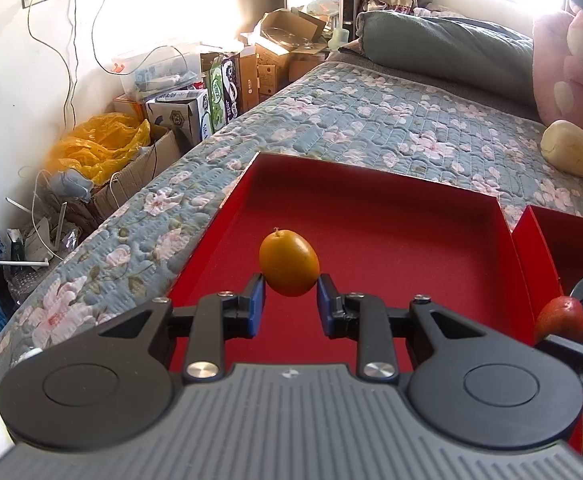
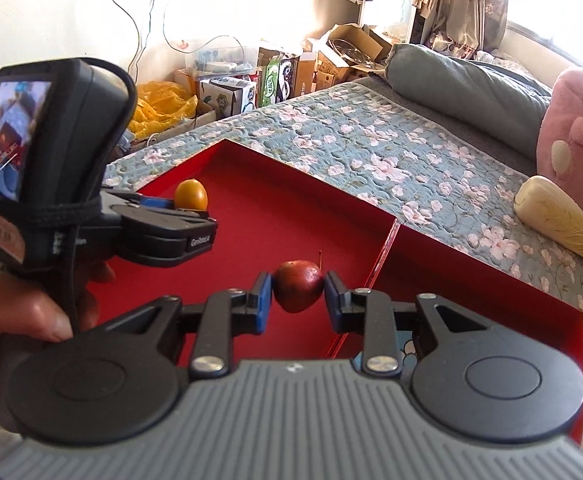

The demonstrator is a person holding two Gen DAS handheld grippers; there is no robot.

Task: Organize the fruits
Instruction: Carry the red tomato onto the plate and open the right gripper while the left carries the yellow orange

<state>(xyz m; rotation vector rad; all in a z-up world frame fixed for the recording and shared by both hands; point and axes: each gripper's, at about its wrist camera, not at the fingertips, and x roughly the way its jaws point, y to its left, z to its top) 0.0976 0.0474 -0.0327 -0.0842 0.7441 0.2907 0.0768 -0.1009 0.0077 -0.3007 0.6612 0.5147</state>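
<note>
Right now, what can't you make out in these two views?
- Right tray: left wrist view, cut off by the frame edge.
- Near tray floor: both views, hidden behind tongs bodies.
- Left tongs pads: right wrist view, side-on, hidden by orange fruit.

Both wrist cameras ride close behind their fingers, tilted down toward 12 o'clock. They share the red trays (image 1: 371,216), the bed (image 2: 391,148) and the boxes at 11 o'clock.

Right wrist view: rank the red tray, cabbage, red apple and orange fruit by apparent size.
1. red tray
2. cabbage
3. red apple
4. orange fruit
The apple sits nearer the camera, so the last two are unsure.
</note>
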